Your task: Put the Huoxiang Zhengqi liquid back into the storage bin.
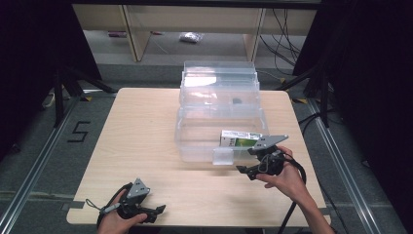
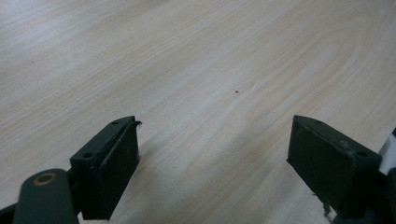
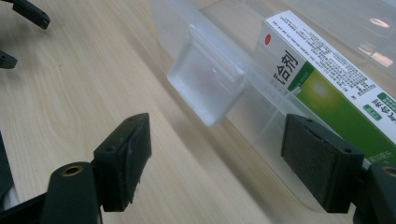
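left gripper [image 1: 158, 210]: jaws wide, empty, near front table [image 1: 141, 131] edge | right gripper [image 1: 244, 170]: jaws wide, empty, beside clear bin [image 1: 195, 126] latch [image 3: 205, 84] | green-white box [image 3: 327, 88]: inside bin

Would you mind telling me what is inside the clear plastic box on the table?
Inside the clear plastic box lies a white-and-green carton against its near wall. A small dark item sits farther back; what it is cannot be told through the glare.
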